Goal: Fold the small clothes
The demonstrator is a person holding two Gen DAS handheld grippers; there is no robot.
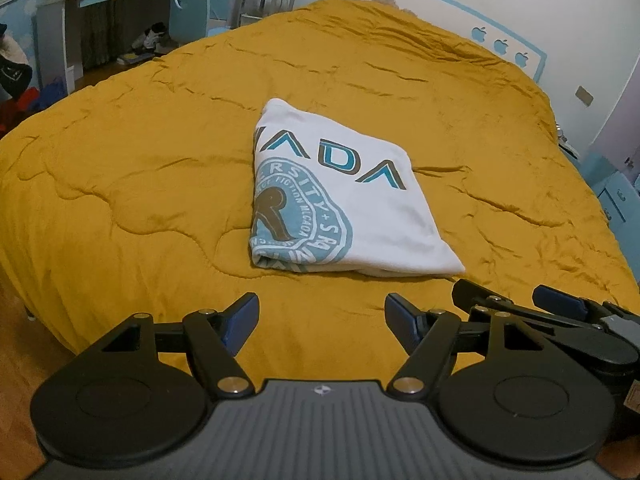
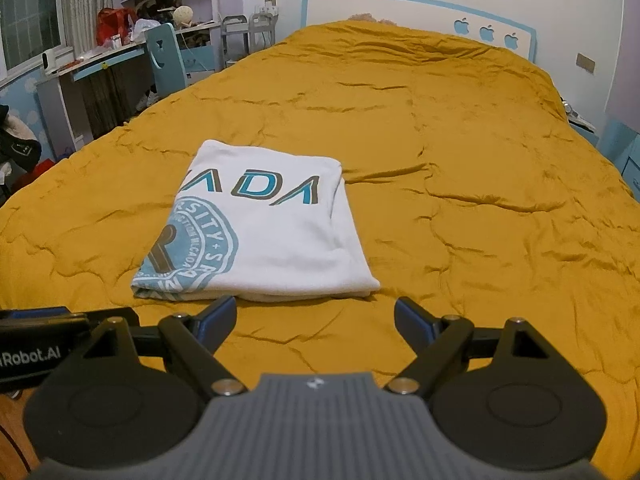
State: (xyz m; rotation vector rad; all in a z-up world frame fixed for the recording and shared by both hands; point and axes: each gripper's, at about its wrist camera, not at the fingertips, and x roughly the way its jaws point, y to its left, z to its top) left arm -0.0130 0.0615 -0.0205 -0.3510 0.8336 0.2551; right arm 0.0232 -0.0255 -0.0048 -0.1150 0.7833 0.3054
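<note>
**Visitor:** Where is the shirt?

**Onlooker:** A white T-shirt (image 1: 340, 200), folded into a compact packet, lies on the yellow bedspread (image 1: 120, 180), just ahead of both tools. Its long side runs away from them, towards the headboard (image 2: 420, 12).

**Visitor:** And the 2 tools?

**Onlooker:** The left tool (image 1: 320, 316) and right tool (image 2: 316, 316) hover side by side, jaws wide apart, holding nothing. The shirt's near edge lies almost under the right tool's left finger; I judge the right one nearer.

Both wrist cameras look forward and downward from the bed's (image 1: 120, 184) near edge. The left sits just left of the right; both share the folded shirt (image 1: 336, 208) close ahead
</note>
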